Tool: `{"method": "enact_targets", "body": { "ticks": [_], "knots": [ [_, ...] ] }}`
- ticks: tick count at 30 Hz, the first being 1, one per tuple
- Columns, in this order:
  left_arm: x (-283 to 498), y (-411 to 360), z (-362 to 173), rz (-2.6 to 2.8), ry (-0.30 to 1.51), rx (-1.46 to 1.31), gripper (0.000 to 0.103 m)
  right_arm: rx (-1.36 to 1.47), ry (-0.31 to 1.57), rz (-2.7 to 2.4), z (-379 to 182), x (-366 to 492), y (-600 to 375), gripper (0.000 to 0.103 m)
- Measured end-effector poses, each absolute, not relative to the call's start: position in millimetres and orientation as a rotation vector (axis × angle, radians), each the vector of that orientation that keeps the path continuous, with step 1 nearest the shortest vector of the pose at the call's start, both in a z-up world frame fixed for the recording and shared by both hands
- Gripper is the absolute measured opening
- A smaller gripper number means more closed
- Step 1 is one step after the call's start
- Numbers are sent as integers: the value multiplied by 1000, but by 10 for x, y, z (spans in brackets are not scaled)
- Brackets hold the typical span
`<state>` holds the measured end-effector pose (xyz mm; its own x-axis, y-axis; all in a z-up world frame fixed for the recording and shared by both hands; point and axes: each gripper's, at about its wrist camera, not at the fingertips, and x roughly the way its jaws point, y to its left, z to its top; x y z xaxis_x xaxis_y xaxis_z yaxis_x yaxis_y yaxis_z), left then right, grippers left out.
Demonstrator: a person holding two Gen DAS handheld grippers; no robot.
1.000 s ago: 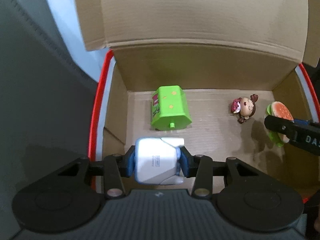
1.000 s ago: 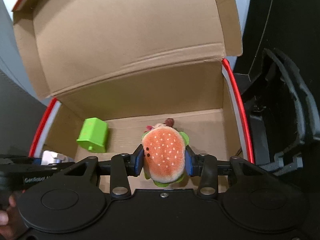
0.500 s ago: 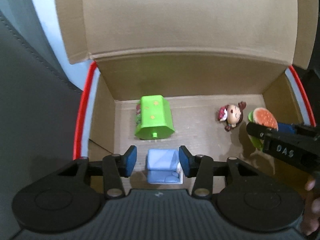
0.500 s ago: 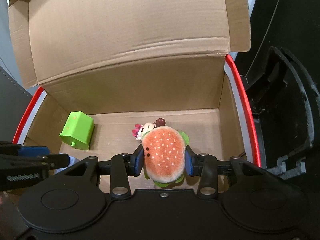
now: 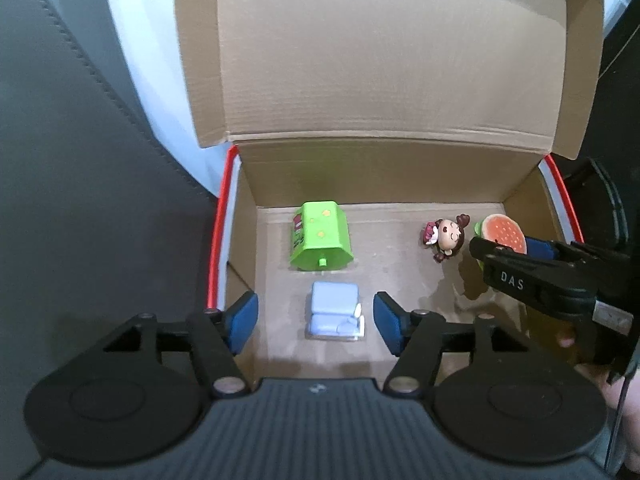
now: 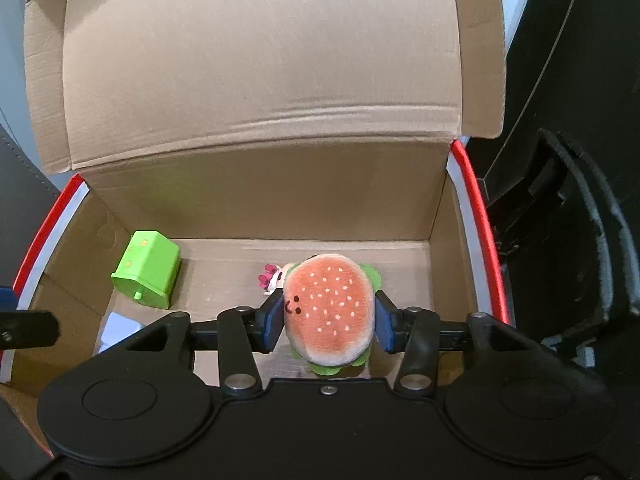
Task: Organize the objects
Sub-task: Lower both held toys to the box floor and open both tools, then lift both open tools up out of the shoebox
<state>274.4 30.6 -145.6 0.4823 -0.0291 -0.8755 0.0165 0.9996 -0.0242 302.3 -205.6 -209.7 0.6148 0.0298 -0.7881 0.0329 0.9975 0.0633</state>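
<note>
Two wrist views, both steeply down and close into one open cardboard box [image 5: 384,176], green toy house [image 6: 146,274] shared

We see the cardboard box [image 5: 400,168] open, lid flap up. Left gripper [image 5: 316,322] hovers over the box floor; its jaws have just been opening and stand wide, clear of the white charger [image 5: 334,314] lying flat between them. Green toy house [image 5: 320,242] sits just behind the charger. Doll figurine [image 5: 446,236] is well to the charger's right, and beside the doll the right gripper [image 5: 516,260] has the plush burger [image 5: 502,232] at its tip.
</note>
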Motion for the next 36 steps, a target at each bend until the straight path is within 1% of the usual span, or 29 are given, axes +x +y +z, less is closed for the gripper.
{"method": "enact_targets", "body": {
  "ticks": [4,7,8,15,17,21,23,31,34,36],
  "knots": [
    [2623,342,-1349,-29,1059,-24,69,91,898,35,-1994,2992,-2042,49],
    [2556,368,-1297,-22,1056,-32,73,94,880,62,-1903,2967,-2028,58],
    [2536,377,-1270,-18,1054,-33,74,96,876,67,-1883,2966,-1975,59],
    [2407,428,-1029,-13,1022,-37,81,127,850,99,-1679,2909,-1931,62],
    [2363,435,-956,-8,1006,-32,84,127,840,102,-1585,2860,-1923,64],
    [2253,448,-848,-2,988,-32,87,142,819,105,-1478,2808,-1893,69],
    [2187,450,-794,-1,978,-27,89,145,802,109,-1421,2786,-1879,73],
    [1970,429,-633,-4,955,-8,92,170,758,125,-1169,2646,-1877,75],
    [1913,415,-562,-5,941,5,93,185,733,129,-989,2538,-1929,75],
    [1877,392,-522,-4,930,7,94,204,711,143,-881,2498,-1910,77]
  ]
}}
